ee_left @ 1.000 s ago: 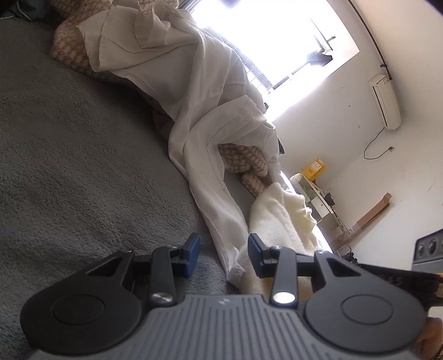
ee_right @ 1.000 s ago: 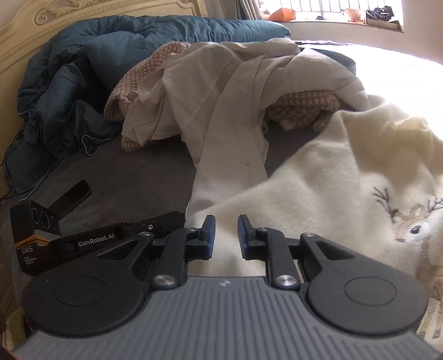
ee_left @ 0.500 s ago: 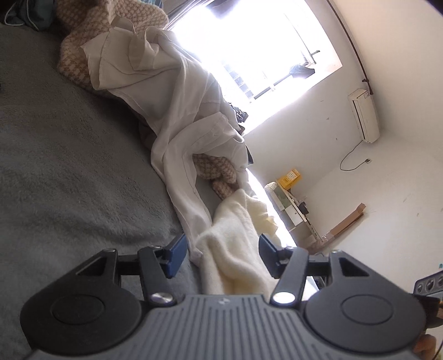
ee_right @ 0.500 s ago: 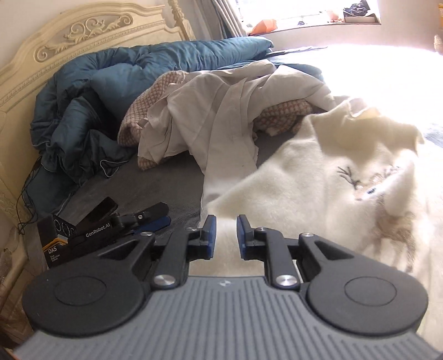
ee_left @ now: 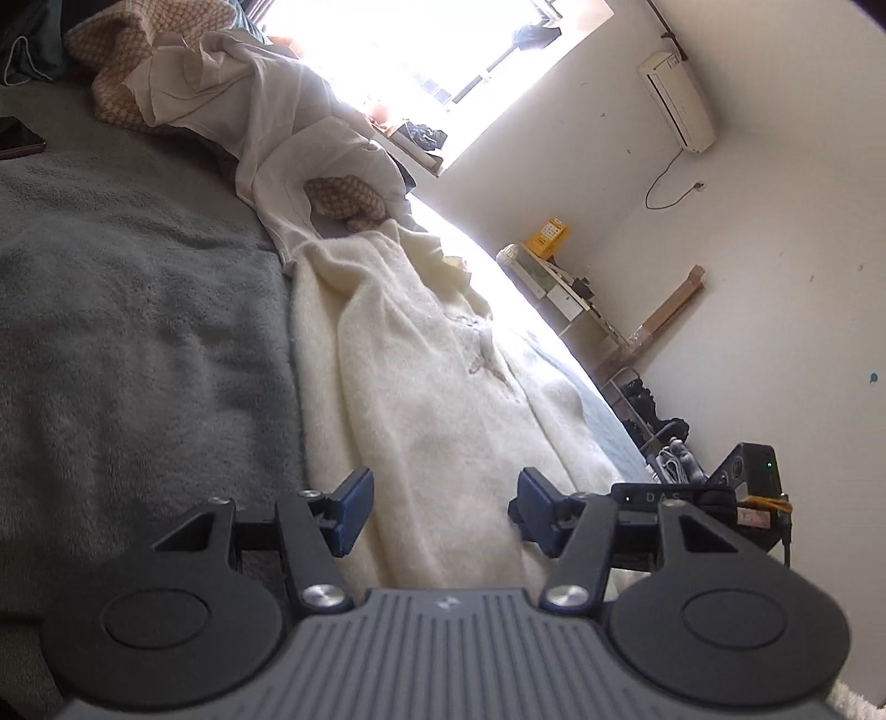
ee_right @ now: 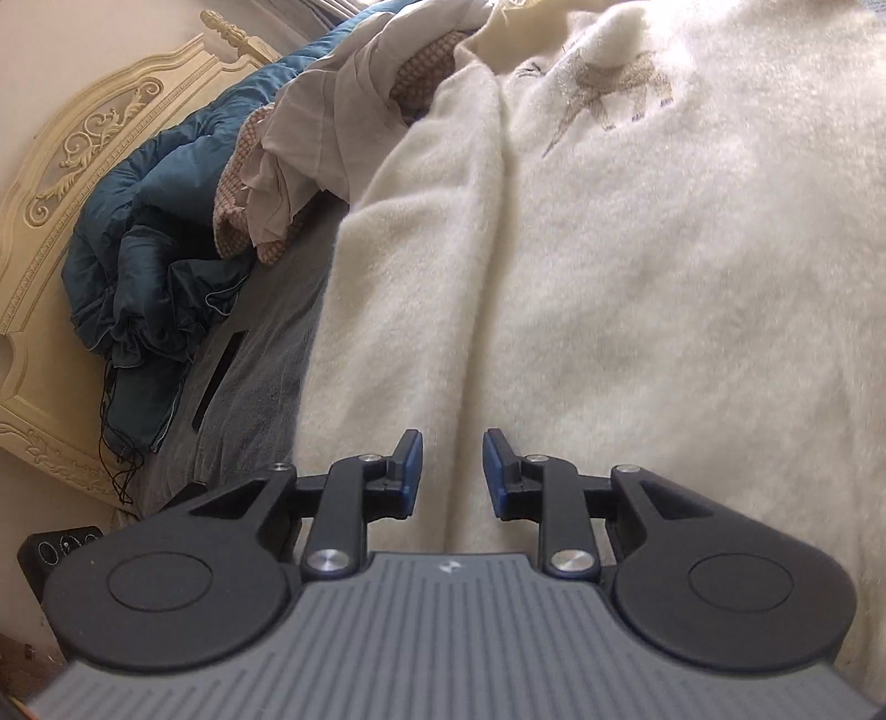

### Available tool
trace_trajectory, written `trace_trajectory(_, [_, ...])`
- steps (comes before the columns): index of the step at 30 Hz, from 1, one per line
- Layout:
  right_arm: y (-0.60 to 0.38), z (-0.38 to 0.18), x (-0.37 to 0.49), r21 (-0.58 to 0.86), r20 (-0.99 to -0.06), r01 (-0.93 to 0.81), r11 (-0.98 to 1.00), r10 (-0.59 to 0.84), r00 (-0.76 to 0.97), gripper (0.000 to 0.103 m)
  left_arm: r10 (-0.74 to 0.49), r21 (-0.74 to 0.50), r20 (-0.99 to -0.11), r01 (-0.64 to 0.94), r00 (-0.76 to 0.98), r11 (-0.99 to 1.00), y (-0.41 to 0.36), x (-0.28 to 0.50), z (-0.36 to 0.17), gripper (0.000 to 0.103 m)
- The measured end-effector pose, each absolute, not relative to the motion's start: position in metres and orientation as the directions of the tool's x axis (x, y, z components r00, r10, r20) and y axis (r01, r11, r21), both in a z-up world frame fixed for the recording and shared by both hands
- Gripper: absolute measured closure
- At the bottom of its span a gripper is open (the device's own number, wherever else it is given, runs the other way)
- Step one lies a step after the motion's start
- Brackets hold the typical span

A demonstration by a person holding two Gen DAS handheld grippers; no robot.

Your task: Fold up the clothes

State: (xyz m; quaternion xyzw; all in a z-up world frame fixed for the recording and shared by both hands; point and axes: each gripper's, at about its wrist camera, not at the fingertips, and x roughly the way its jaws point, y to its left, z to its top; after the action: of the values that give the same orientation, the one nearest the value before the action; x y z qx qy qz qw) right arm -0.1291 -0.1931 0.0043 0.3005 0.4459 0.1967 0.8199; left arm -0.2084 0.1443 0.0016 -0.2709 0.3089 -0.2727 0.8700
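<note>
Left wrist view: the left tongs (ee_left: 440, 512) sit at the bottom centre with their blue-padded fingers wide apart, holding nothing. Between and beyond them a fluffy cream sweater (ee_left: 421, 376) stretches up the middle of the frame over a grey blanket (ee_left: 138, 332) on the bed. At upper left lies a crumpled pale shirt (ee_left: 266, 111) on a checked garment (ee_left: 119, 52). A wall air conditioner (ee_left: 675, 99) is at upper right.

Right wrist view: the right tongs (ee_right: 453, 471) are at lower centre, fingers parted with a moderate gap, empty. The cream sweater (ee_right: 637, 249), with an embroidered deer (ee_right: 614, 83), fills the centre and right. A teal duvet (ee_right: 160, 221) and carved headboard (ee_right: 72, 138) occupy the left.
</note>
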Motion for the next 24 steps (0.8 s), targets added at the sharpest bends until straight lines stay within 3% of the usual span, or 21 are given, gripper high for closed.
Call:
trace_trajectory(5, [-0.195, -0.003, -0.150, 0.711, -0.584, -0.047, 0.701, 0.627, 0.516, 0.079, -0.609, -0.598, -0.469, 0.277, 0.640, 0.752, 0.125, -0.222, -0.014, 0.046])
trace_trajectory(11, [-0.184, -0.004, -0.160, 0.695, -0.595, -0.087, 0.714, 0.638, 0.488, 0.079, -0.586, -0.607, -0.476, 0.237, 0.656, 0.758, 0.115, -0.227, -0.026, 0.046])
trace_trajectory(13, [-0.179, -0.005, -0.159, 0.685, -0.598, -0.099, 0.722, 0.635, 0.489, 0.079, -0.578, -0.615, -0.478, 0.218, 0.661, 0.758, 0.111, -0.228, -0.030, 0.055])
trace_trajectory(15, [-0.173, -0.005, -0.160, 0.664, -0.598, -0.127, 0.736, 0.626, 0.500, 0.080, -0.580, -0.627, -0.478, 0.207, 0.660, 0.751, 0.112, -0.229, -0.031, 0.080])
trace_trajectory(16, [-0.172, -0.004, -0.162, 0.649, -0.599, -0.142, 0.747, 0.618, 0.509, 0.086, -0.588, -0.640, -0.474, 0.203, 0.655, 0.741, 0.113, -0.230, -0.031, 0.086])
trace_trajectory(17, [-0.171, -0.002, -0.163, 0.638, -0.598, -0.154, 0.755, 0.612, 0.518, 0.093, -0.596, -0.652, -0.470, 0.199, 0.651, 0.731, 0.114, -0.231, -0.032, 0.089])
trace_trajectory(19, [-0.173, 0.002, -0.167, 0.630, -0.587, -0.173, 0.757, 0.610, 0.532, 0.097, -0.611, -0.677, -0.461, 0.191, 0.643, 0.711, 0.116, -0.233, -0.033, 0.093])
trace_trajectory(24, [-0.183, 0.010, -0.177, 0.606, -0.581, -0.184, 0.774, 0.589, 0.562, 0.098, -0.652, -0.716, -0.448, 0.191, 0.612, 0.672, 0.114, -0.237, -0.037, 0.094])
